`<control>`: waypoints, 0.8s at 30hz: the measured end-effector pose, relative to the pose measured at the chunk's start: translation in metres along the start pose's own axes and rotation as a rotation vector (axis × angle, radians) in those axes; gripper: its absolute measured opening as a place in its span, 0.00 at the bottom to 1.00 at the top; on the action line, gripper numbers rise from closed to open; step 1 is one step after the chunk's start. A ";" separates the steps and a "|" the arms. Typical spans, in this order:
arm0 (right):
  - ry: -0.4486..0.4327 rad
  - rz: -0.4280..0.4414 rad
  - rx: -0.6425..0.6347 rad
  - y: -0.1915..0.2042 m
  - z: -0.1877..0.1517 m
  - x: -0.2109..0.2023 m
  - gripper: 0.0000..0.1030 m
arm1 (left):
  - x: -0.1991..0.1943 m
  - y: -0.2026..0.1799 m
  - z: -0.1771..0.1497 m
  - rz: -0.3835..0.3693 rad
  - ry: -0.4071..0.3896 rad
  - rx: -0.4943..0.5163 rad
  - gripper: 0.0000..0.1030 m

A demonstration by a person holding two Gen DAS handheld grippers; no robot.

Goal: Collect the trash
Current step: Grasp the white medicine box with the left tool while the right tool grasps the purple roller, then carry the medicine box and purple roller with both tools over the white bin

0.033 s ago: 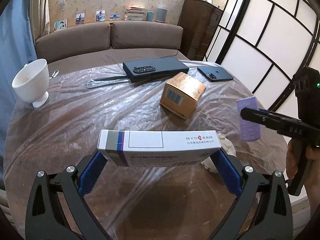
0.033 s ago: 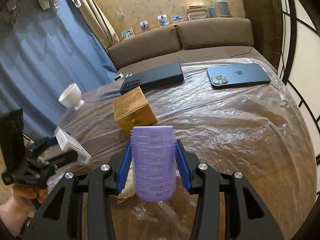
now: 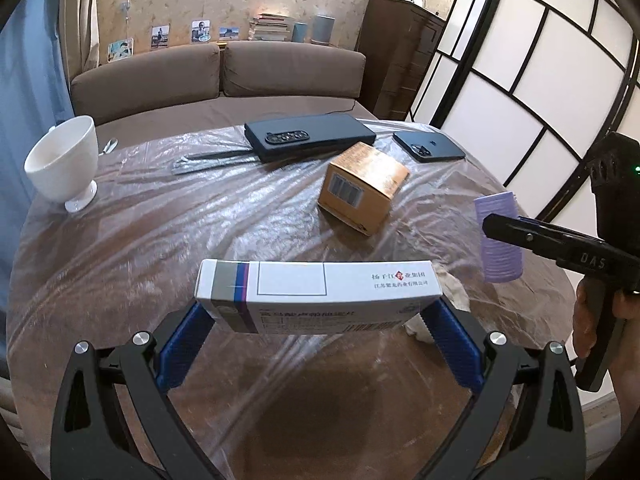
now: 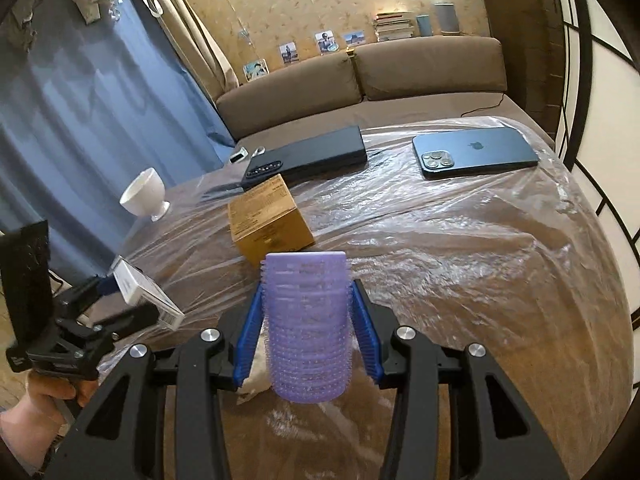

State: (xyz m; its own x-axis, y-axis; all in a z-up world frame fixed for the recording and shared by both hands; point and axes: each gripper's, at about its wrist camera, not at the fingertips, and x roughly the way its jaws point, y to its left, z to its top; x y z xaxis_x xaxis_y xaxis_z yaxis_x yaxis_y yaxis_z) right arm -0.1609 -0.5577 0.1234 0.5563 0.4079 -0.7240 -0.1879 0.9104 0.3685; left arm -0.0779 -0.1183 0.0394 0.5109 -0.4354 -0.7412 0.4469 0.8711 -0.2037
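Left wrist: left tool (image 3: pixel 318 312) clamps medicine box (image 3: pixel 316 294); right tool (image 4: pixel 307 334) apparently pinches purple roller (image 4: pixel 306 320)

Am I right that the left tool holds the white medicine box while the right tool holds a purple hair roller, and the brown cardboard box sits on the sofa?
Not quite: the brown cardboard box sits on the plastic-covered table, not the sofa, as the left wrist view shows. The left tool does hold the white medicine box, and the right tool the purple hair roller.
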 end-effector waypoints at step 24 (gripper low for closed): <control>0.095 0.043 -0.015 0.043 -0.092 -0.038 0.41 | -0.045 -0.033 -0.066 0.032 0.002 -0.045 0.98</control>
State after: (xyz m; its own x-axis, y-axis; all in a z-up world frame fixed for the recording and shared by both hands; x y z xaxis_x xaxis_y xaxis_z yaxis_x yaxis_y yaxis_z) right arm -0.2646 -0.5279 0.1128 0.4681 0.4504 -0.7603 -0.2222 0.8927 0.3921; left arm -0.1639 -0.1120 0.0373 0.5229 -0.4068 -0.7491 0.3968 0.8939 -0.2085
